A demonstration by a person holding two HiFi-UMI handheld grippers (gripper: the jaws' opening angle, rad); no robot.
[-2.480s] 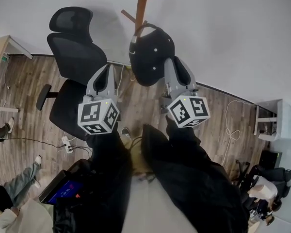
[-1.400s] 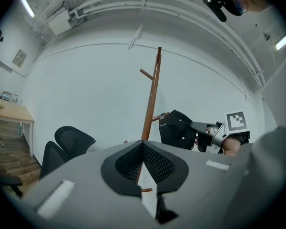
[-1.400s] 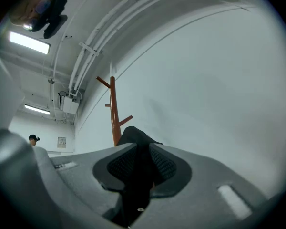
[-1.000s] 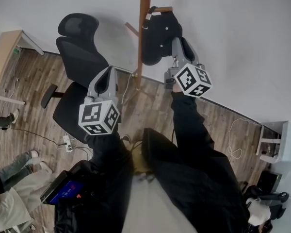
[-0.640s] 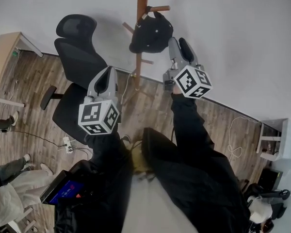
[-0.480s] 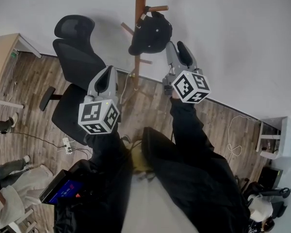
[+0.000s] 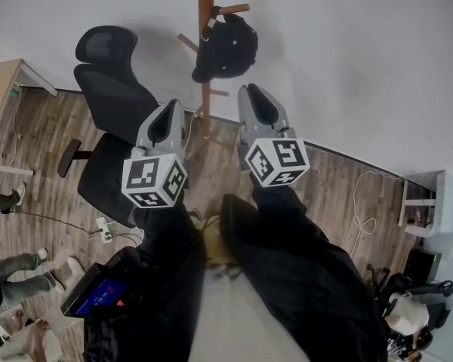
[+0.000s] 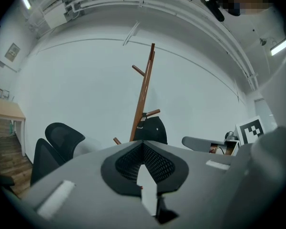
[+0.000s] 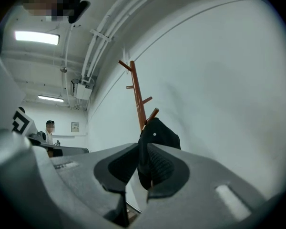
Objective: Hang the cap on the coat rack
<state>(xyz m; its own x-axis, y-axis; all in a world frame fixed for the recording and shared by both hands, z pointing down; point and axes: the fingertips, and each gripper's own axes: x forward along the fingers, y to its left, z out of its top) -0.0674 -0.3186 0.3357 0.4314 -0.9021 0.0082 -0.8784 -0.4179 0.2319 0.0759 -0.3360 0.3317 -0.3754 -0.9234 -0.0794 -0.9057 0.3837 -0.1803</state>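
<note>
The right tool (image 7: 251,90) sits at centre frame in the head view, its jaws closing with nothing between them. In its own view (image 9: 142,147) the gap shows only the distant cap behind it. The left tool (image 7: 170,105), left of centre and lower, is clenched and empty, and its tips meet in the left gripper view (image 8: 143,144).

Above the right tool, and clear of it, the black cap (image 7: 226,47) hangs at the top centre on the wooden coat rack (image 7: 205,59). It hangs from an upward-slanting peg (image 7: 232,9), apparently by its back strap, though that is hard to make out.

The rack's pole stands against the white wall (image 7: 347,51). A black office chair (image 7: 113,89) sits at the left on the wood floor (image 7: 340,187).
</note>
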